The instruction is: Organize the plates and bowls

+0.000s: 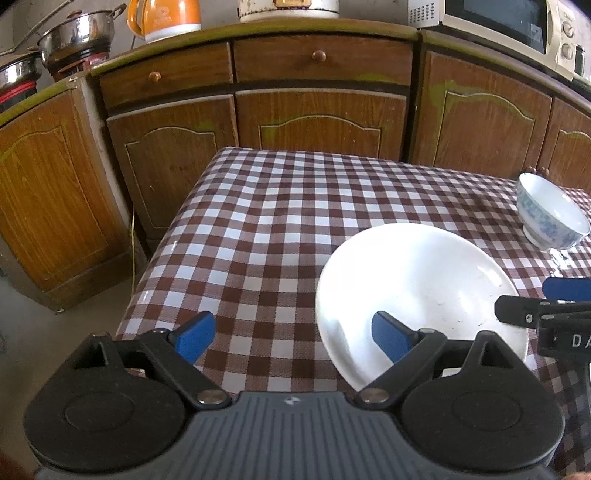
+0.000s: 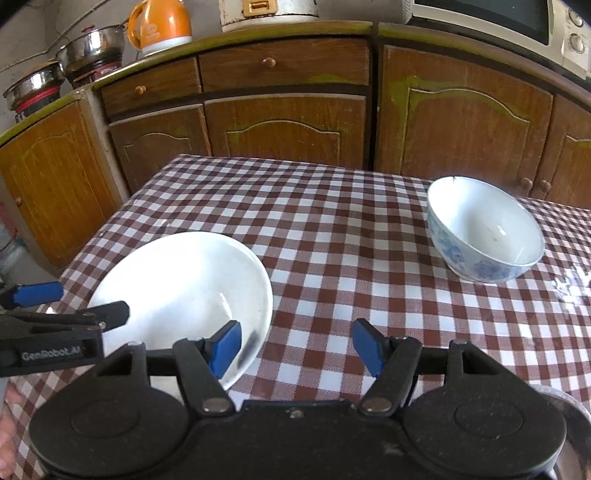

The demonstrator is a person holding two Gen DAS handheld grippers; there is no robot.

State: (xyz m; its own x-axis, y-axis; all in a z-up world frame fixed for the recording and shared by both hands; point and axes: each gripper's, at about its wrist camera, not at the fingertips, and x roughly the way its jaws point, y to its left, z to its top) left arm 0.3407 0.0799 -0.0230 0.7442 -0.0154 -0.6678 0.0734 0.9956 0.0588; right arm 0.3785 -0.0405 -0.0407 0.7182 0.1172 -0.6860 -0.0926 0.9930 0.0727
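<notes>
Both hand-held grippers are hovering low over the near edge of a table covered in a brown-and-white checked cloth (image 1: 280,206). Farthest left, the left gripper (image 1: 293,338) is spreading its blue pads wide and gripping nothing, with one pad over the cloth and the other over the near rim of the white plate (image 1: 417,291). That plate is lying flat on the cloth towards the table's near left side, seen from the right wrist camera. Next along, the right gripper (image 2: 297,347) is also standing wide open and empty, its left pad hanging above the plate's right edge and its right pad above bare cloth. Further right, well apart from the plate, a white bowl with blue flower pattern (image 2: 484,236) is sitting upright on the cloth. Behind the table, wooden cabinets (image 2: 288,118) are carrying an orange kettle (image 2: 159,26) and, at the far right, a microwave (image 1: 517,29).
</notes>
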